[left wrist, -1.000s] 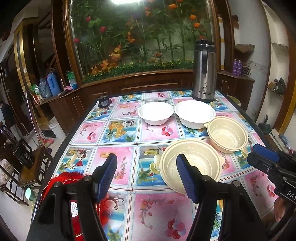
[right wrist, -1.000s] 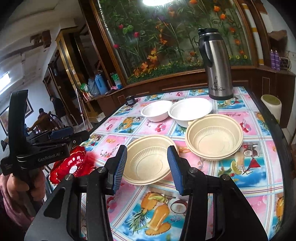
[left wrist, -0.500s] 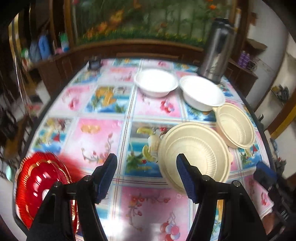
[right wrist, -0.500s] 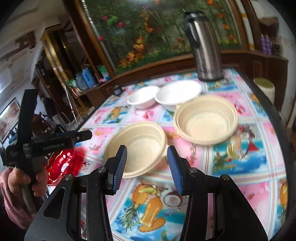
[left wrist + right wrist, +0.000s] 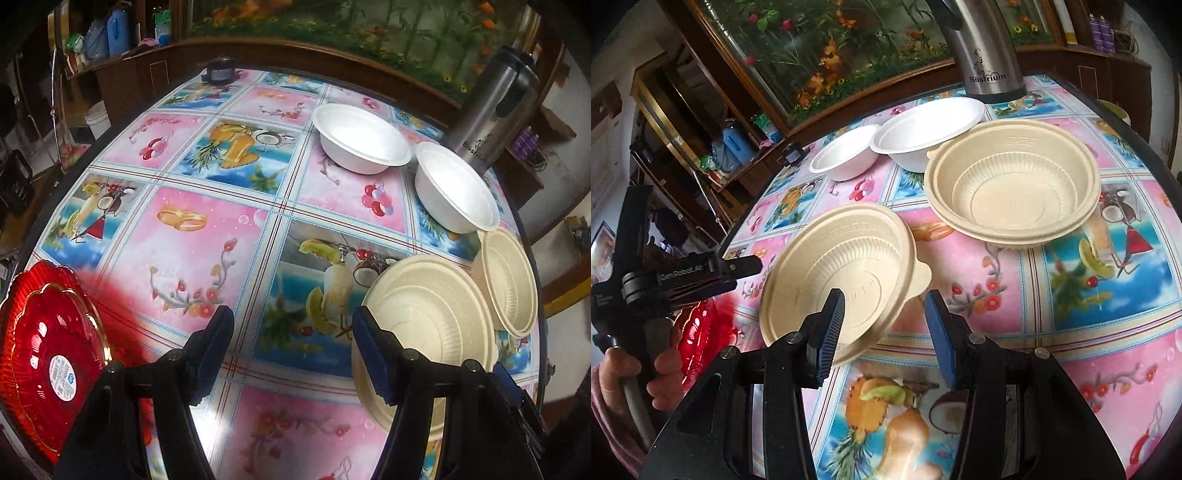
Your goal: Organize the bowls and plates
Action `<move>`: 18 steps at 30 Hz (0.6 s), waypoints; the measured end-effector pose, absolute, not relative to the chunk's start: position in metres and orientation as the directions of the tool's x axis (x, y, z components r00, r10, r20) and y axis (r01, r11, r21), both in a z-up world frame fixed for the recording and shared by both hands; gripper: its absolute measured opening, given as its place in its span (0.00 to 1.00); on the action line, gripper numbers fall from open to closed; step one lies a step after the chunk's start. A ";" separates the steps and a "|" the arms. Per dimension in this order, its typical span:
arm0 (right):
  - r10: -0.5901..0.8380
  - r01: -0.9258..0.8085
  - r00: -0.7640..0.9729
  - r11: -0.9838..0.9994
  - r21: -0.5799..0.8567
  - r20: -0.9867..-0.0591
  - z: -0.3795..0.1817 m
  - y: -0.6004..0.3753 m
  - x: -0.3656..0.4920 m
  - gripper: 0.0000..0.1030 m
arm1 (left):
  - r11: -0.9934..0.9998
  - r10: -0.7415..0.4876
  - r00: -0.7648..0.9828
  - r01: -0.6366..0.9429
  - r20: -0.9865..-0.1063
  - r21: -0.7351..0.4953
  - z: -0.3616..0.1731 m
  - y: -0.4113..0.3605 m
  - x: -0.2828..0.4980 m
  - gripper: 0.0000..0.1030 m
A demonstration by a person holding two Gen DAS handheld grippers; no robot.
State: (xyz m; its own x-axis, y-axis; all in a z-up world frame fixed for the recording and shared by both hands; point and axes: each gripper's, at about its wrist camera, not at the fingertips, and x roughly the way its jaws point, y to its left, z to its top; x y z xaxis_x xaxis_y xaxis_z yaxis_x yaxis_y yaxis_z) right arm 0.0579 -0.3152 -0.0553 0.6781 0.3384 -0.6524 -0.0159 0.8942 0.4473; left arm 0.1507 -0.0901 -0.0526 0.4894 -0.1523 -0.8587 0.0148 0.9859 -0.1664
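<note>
Two beige ribbed bowls sit on the table: a near one [image 5: 842,273] [image 5: 428,317] and a far one [image 5: 1015,192] [image 5: 511,280]. Two white bowls stand behind them, a smaller [image 5: 846,157] [image 5: 364,138] and a larger [image 5: 931,129] [image 5: 456,186]. A red plate [image 5: 44,354] [image 5: 698,336] lies at the table's front left. My left gripper [image 5: 291,347] is open and empty, above the table between the red plate and the near beige bowl. My right gripper [image 5: 884,325] is open, its jaws astride the near beige bowl's front right rim.
A steel thermos [image 5: 491,122] [image 5: 986,55] stands at the back right by the white bowls. A small dark object [image 5: 220,74] sits at the far left corner. The table [image 5: 192,229] has a fruit-print cover, with wooden cabinets and a planted glass case behind.
Both grippers have tilted down and moved in closer over the table. The right gripper now reaches the near beige bowl's rim. No bowl has moved.
</note>
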 end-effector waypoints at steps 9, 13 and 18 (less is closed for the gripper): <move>0.348 -0.011 0.670 0.888 0.460 -0.656 -0.062 -0.315 0.063 0.44 | 0.988 -0.148 0.508 0.030 -0.849 -0.155 -0.051 -0.099 0.149 0.68; 0.359 -0.015 0.670 0.882 0.471 -0.650 -0.061 -0.315 0.063 0.44 | 0.985 -0.154 0.530 0.016 -0.834 -0.171 -0.043 -0.089 0.147 0.68; 0.357 -0.017 0.676 0.882 0.470 -0.645 -0.061 -0.313 0.064 0.44 | 0.978 -0.179 0.521 0.002 -0.835 -0.209 -0.044 -0.082 0.150 0.74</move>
State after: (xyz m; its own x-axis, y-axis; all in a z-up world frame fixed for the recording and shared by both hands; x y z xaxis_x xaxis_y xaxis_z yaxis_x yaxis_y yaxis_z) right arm 0.0643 -0.3133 -0.0608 0.6757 0.3566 -0.6452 -0.0166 0.8824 0.4703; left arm 0.1501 -0.0816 -0.0442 0.5207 -0.1791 -0.8347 0.0016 0.9779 -0.2089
